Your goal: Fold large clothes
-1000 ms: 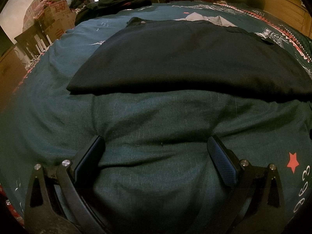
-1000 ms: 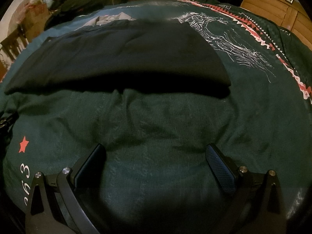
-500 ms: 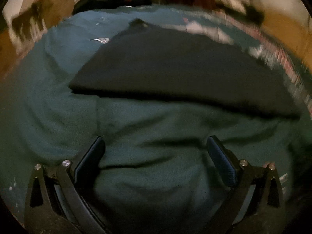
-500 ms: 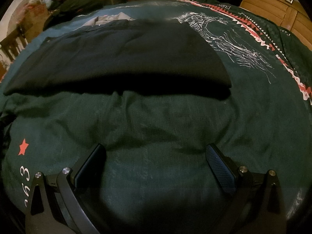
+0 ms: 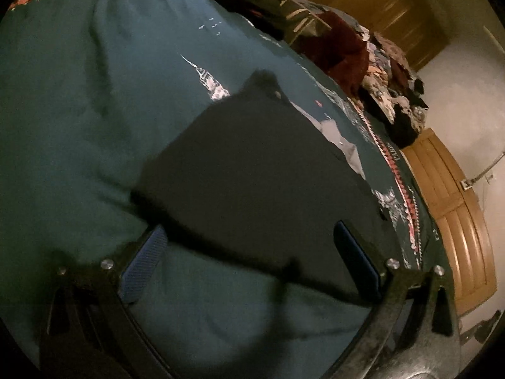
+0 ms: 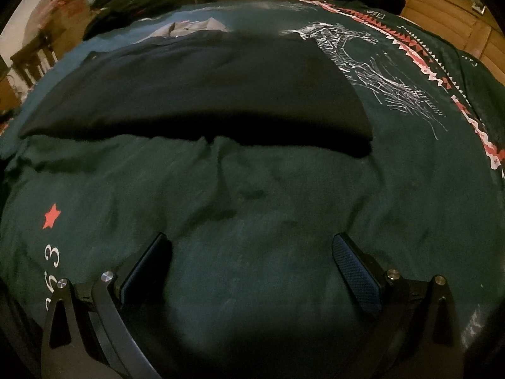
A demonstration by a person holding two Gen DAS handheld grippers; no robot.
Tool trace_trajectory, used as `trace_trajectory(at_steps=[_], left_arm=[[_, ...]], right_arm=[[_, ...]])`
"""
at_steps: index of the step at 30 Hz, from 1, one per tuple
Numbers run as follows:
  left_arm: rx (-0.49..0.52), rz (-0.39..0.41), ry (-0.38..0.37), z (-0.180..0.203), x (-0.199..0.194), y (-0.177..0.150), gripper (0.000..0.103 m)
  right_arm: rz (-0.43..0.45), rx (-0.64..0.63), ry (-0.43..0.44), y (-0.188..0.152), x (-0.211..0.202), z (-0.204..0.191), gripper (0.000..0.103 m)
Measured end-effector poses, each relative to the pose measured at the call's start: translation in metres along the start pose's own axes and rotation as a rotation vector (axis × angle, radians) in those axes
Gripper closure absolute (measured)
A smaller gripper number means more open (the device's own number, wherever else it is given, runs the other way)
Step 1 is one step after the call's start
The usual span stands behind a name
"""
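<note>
A dark folded garment (image 5: 252,170) lies flat on the teal bedspread (image 5: 79,110); it also shows in the right wrist view (image 6: 195,91) as a long dark slab. My left gripper (image 5: 249,243) is open and empty, tilted, with its near edge of the garment between the fingers. My right gripper (image 6: 252,246) is open and empty over bare bedspread (image 6: 252,205), short of the garment's near edge.
A pile of clothes (image 5: 388,72) lies at the far side of the bed. A wooden headboard (image 5: 454,221) stands to the right, also seen in the right wrist view (image 6: 442,9). Boxes and furniture (image 6: 41,41) stand at the far left.
My left gripper has swung forward and rolled to the right, closing in on the garment's left end. My right gripper has barely moved.
</note>
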State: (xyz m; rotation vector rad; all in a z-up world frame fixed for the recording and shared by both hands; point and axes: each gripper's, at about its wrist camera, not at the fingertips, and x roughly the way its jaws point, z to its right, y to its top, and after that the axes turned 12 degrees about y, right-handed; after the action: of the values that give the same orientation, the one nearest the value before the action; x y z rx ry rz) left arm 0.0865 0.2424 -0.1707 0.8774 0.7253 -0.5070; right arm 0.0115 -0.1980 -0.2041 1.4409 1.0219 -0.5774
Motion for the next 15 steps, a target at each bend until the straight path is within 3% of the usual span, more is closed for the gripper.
trace_trajectory(at_steps=[3, 5, 6, 7, 8, 9, 13, 15], left_arm=[[0.011, 0.018, 0.030, 0.003, 0.003, 0.002, 0.002], [0.023, 0.048, 0.071, 0.008, 0.003, 0.004, 0.013], [0.027, 0.061, 0.079, 0.010, 0.003, 0.006, 0.039], [0.021, 0.059, 0.068, 0.007, 0.004, 0.008, 0.077], [0.004, 0.042, 0.070, 0.005, 0.008, 0.009, 0.092], [-0.005, 0.033, 0.073, 0.005, 0.012, 0.010, 0.096], [-0.008, 0.018, 0.081, 0.006, 0.024, 0.017, 0.092], [0.057, 0.048, 0.115, 0.020, 0.018, 0.018, 0.101]], right_arm=[[-0.008, -0.012, 0.000, 0.001, -0.001, -0.003, 0.000], [-0.011, -0.014, 0.006, 0.003, -0.003, -0.005, 0.000], [-0.012, -0.014, 0.007, 0.003, -0.004, -0.006, 0.000], [-0.011, -0.017, 0.007, 0.004, -0.006, -0.008, 0.000], [-0.002, -0.023, 0.008, 0.005, -0.009, -0.011, 0.002], [0.007, -0.028, 0.010, 0.007, -0.013, -0.013, 0.003], [0.054, -0.026, 0.051, 0.020, -0.032, -0.021, 0.003], [0.081, -0.021, 0.071, 0.030, -0.041, -0.023, 0.003]])
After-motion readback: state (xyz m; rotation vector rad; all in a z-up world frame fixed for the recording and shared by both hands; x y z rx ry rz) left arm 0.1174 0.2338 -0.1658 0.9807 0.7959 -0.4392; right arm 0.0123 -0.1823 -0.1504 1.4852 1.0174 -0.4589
